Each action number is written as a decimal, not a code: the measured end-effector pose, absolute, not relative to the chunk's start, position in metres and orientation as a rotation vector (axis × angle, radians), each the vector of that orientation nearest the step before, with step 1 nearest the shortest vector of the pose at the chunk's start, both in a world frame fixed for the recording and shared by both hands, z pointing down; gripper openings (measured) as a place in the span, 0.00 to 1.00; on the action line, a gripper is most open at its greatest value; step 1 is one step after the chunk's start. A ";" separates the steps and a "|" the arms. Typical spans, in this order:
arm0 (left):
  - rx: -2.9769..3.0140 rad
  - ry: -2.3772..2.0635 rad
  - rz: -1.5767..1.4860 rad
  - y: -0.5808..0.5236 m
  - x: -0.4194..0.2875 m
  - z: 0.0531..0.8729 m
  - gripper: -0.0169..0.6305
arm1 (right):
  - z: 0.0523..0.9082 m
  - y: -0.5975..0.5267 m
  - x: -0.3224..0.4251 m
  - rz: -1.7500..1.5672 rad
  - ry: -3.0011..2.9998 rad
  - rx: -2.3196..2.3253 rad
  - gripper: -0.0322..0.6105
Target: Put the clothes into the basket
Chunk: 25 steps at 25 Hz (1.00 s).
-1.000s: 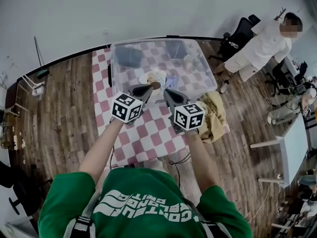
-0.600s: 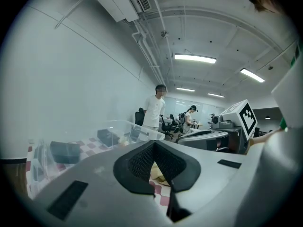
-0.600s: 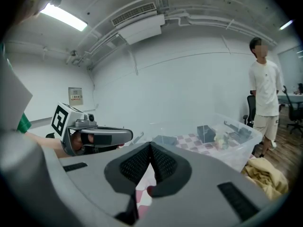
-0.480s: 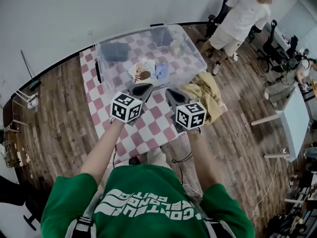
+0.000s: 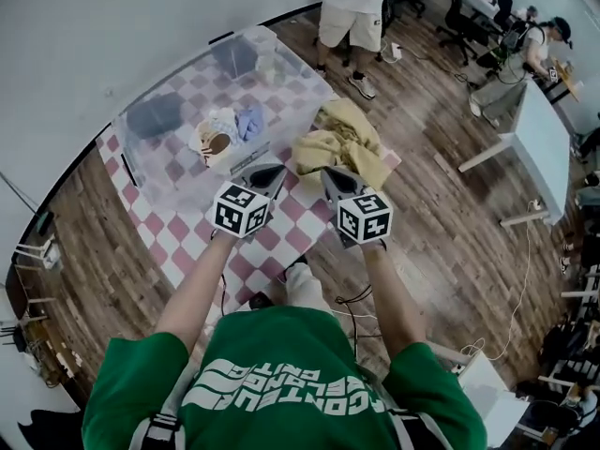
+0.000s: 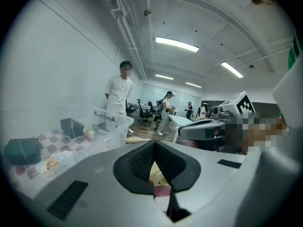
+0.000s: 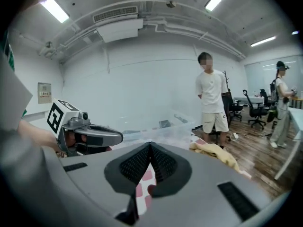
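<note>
A clear plastic basket [image 5: 141, 172] stands on the red-and-white checked table [image 5: 192, 242] and holds a few small clothes [image 5: 217, 137], one of them blue. A crumpled yellow garment [image 5: 342, 143] lies on the table's right end, just right of the basket; it also shows in the right gripper view as yellow cloth [image 7: 215, 152]. My left gripper [image 5: 270, 172] is shut and empty, hovering near the basket's near corner. My right gripper [image 5: 330, 174] is shut and empty, its tips just short of the yellow garment.
A person in white [image 5: 354, 3] stands on the wooden floor beyond the table's far end. Another person [image 5: 536, 47] is by desks and office chairs at the top right. A white table [image 5: 553, 148] stands to the right. A cable [image 5: 352, 300] trails on the floor.
The head view has swung so the table and basket now sit up and to the left. Both grippers stay shut, side by side, now close to the yellow garment.
</note>
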<state>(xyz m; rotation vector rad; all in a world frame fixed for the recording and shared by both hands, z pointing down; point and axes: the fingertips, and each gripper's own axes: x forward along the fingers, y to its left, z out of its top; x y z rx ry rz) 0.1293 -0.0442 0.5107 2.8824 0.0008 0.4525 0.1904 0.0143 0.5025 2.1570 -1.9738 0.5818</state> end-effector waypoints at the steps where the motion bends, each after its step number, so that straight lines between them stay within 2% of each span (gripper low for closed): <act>1: 2.878 0.027 0.472 -0.040 0.138 0.518 0.03 | 0.508 0.023 0.202 0.584 -1.936 2.179 0.06; 16: 2.790 0.268 0.634 -0.011 0.249 0.598 0.03 | 0.583 0.078 0.322 0.753 -1.652 2.326 0.06; 23: 2.742 0.255 0.728 -0.016 0.271 0.640 0.04 | 0.612 0.075 0.369 0.793 -1.587 2.296 0.07; 25: 2.722 0.251 0.768 -0.019 0.273 0.653 0.07 | 0.622 0.071 0.380 0.803 -1.570 2.280 0.08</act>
